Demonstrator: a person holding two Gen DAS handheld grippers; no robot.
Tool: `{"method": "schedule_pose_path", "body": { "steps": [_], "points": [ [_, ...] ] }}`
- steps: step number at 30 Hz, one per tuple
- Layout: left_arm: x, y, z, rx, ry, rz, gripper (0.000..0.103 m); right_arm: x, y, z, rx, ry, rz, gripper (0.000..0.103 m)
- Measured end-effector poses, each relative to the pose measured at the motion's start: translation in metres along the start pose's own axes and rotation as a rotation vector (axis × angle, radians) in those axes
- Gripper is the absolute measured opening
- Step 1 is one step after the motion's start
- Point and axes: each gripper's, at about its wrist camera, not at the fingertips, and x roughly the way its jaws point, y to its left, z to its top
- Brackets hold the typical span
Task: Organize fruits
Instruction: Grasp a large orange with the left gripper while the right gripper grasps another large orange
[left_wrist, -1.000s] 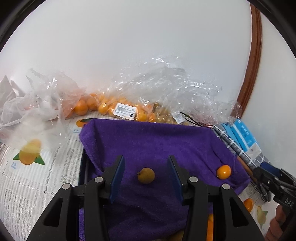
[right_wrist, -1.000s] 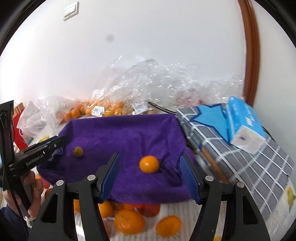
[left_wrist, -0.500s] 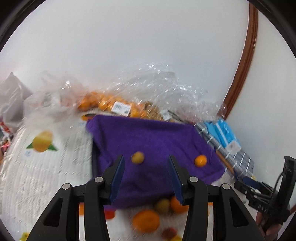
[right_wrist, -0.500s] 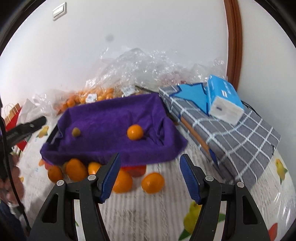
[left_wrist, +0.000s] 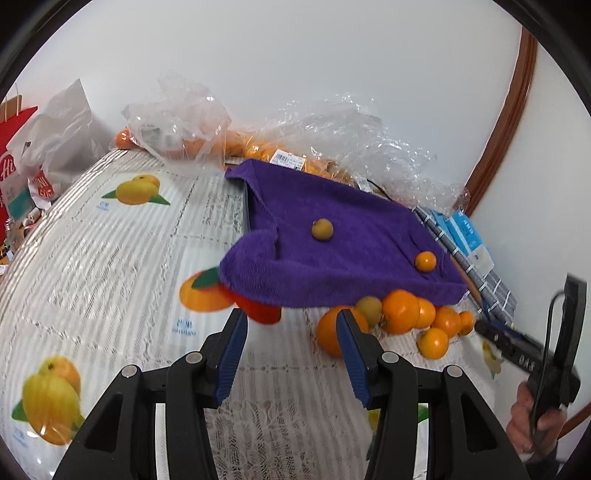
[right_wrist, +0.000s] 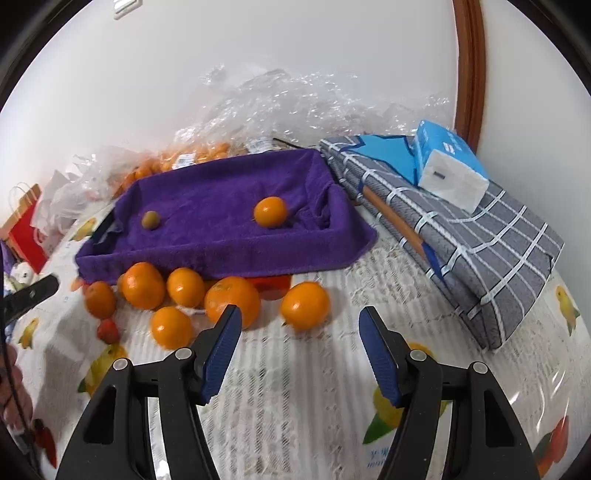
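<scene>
The white lace tablecloth with printed fruits (right_wrist: 303, 387) covers the whole table. On it, against the wall, stands the tray lined with a purple towel (right_wrist: 221, 236), and to its right lies a folded grey checked cloth (right_wrist: 480, 236) with a blue and white tissue pack (right_wrist: 448, 166) on top. Behind the tray are crumpled clear plastic bags (right_wrist: 295, 103) with more small oranges inside.

Only two fruits lie in the tray: one small orange (right_wrist: 270, 211) and one small greenish-yellow fruit (right_wrist: 150, 220), well apart. The pile of loose oranges (right_wrist: 184, 291) is on the tablecloth just in front of the tray, so most of the work is not yet done.

The right gripper (right_wrist: 300, 350) has just been closing a little, but its blue pads stand apart with nothing between them; the nearest orange (right_wrist: 304, 304) lies just beyond them. The left gripper (left_wrist: 291, 350) has just been opening slightly and is also empty.

I think the main risk is rolling: the oranges touch each other, so a finger that pushes one can scatter its neighbours. The hanging towel edge can also catch a finger and pull the lining.
</scene>
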Motion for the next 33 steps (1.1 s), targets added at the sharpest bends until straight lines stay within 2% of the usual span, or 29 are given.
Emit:
{"method": "schedule_pose_path", "body": {
  "steps": [3, 9, 10, 11, 12, 18, 21, 23, 25, 30, 33],
  "points": [
    [0.007, -0.002, -0.002, 0.011, 0.037, 0.009, 0.048, 0.011, -0.006, 0.005, 0.018, 0.014, 0.006, 0.057],
    [0.008, -0.004, -0.003, 0.018, 0.027, 0.007, 0.048, 0.036, -0.011, 0.008, 0.052, 0.071, 0.055, 0.051],
    [0.007, -0.003, -0.003, 0.015, 0.024, 0.004, 0.048, 0.043, -0.009, 0.007, 0.053, 0.090, 0.049, 0.049],
    [0.007, -0.003, -0.003, 0.013, 0.023, -0.001, 0.048, 0.046, -0.009, 0.007, 0.050, 0.103, 0.042, 0.038],
    [0.007, -0.003, -0.003, 0.010, 0.023, -0.010, 0.048, 0.046, -0.009, 0.007, 0.049, 0.096, 0.033, 0.036],
    [0.011, -0.012, -0.005, 0.042, 0.060, -0.057, 0.048, 0.027, -0.019, 0.003, 0.096, 0.001, 0.070, 0.036],
    [0.018, -0.019, -0.004, 0.018, 0.095, -0.079, 0.048, 0.017, -0.025, 0.001, 0.127, -0.046, 0.078, 0.036],
    [0.023, -0.024, -0.001, 0.006, 0.103, -0.069, 0.048, 0.017, -0.026, 0.001, 0.133, -0.046, 0.072, 0.036],
    [0.030, -0.032, 0.003, 0.018, 0.108, -0.034, 0.048, 0.018, -0.025, 0.001, 0.129, -0.046, 0.076, 0.036],
    [0.048, -0.043, -0.003, 0.057, 0.142, 0.001, 0.048, 0.015, -0.022, 0.001, 0.104, -0.059, 0.099, 0.036],
    [0.044, -0.047, -0.005, 0.090, 0.111, 0.003, 0.040, 0.013, -0.023, 0.000, 0.110, -0.063, 0.099, 0.036]
  ]
}}
